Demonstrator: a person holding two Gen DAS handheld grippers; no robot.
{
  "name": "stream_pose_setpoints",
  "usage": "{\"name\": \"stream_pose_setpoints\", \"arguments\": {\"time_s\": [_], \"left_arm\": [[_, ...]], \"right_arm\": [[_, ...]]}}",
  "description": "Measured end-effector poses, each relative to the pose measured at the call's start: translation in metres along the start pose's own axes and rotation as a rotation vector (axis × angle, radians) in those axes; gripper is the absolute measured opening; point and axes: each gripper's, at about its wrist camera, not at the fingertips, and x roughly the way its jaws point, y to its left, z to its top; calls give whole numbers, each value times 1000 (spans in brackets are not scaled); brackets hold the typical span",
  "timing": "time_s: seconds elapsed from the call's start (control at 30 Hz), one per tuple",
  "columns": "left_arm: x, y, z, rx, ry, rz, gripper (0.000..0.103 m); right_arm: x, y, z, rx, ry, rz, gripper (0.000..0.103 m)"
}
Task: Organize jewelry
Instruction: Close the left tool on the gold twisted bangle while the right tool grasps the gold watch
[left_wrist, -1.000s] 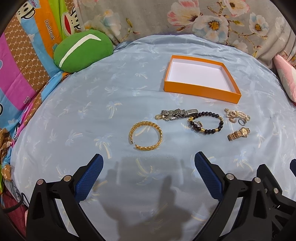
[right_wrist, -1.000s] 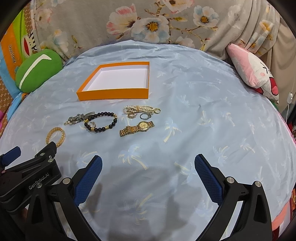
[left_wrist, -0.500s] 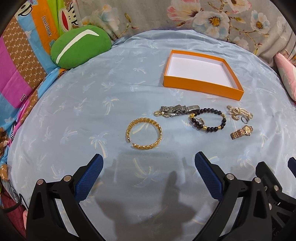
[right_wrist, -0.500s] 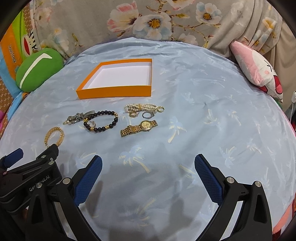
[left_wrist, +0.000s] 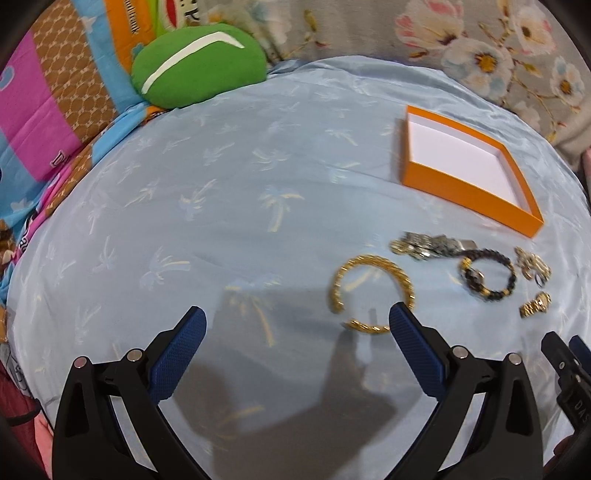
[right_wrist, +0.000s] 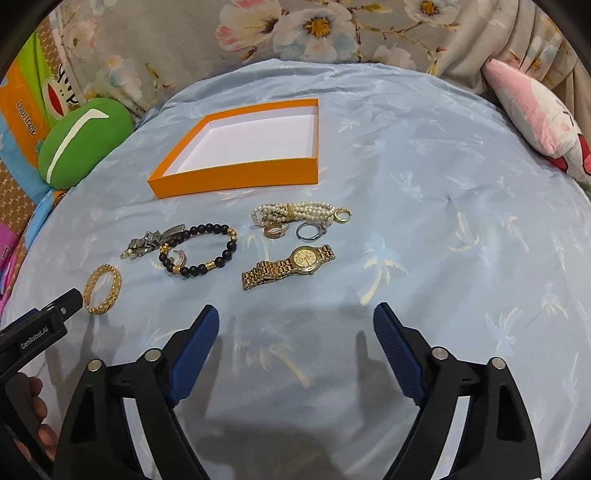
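An empty orange box (right_wrist: 240, 147) (left_wrist: 465, 166) with a white inside sits on the light blue sheet. In front of it lie a gold bangle (left_wrist: 371, 293) (right_wrist: 102, 284), a silver bracelet (right_wrist: 151, 240), a black bead bracelet (right_wrist: 199, 249), a pearl bracelet with rings (right_wrist: 299, 216) and a gold watch (right_wrist: 290, 266). My left gripper (left_wrist: 297, 325) is open, its right finger just before the bangle. My right gripper (right_wrist: 295, 325) is open and empty, just before the watch.
A green cushion (left_wrist: 199, 64) lies at the back left and a pink plush pillow (right_wrist: 539, 118) at the back right. Floral and colourful bedding rings the sheet. The left gripper's body (right_wrist: 37, 332) shows at the right view's left edge.
The left gripper has swung left and come closer, so the bangle now lies by its right finger. The right gripper has moved forward toward the watch. Both stay open.
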Motion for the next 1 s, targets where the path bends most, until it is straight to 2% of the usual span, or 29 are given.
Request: {"name": "stream_pose_setpoints", "arguments": {"time_s": [0.07, 0.13, 0.3, 0.4, 0.57, 0.8, 0.9, 1.0], "left_arm": [[5, 7, 2, -14, 6, 4, 97], [11, 11, 4, -22, 18, -2, 97], [21, 10, 7, -30, 44, -46, 97], [27, 2, 8, -12, 52, -65, 97], [35, -13, 9, 29, 58, -76, 97], [40, -27, 10, 70, 57, -89, 96], [38, -35, 9, 104, 47, -89, 89], [35, -41, 8, 129, 38, -104, 76]], "right_arm": [[8, 1, 2, 16, 16, 21, 69], [16, 3, 5, 27, 23, 31, 66], [26, 12, 12, 43, 1, 7, 66], [30, 14, 16, 54, -16, -30, 61], [33, 14, 19, 45, -41, -79, 45], [29, 10, 17, 51, -47, -56, 40], [27, 8, 16, 56, -45, -46, 38], [22, 9, 13, 49, -57, -46, 36]]}}
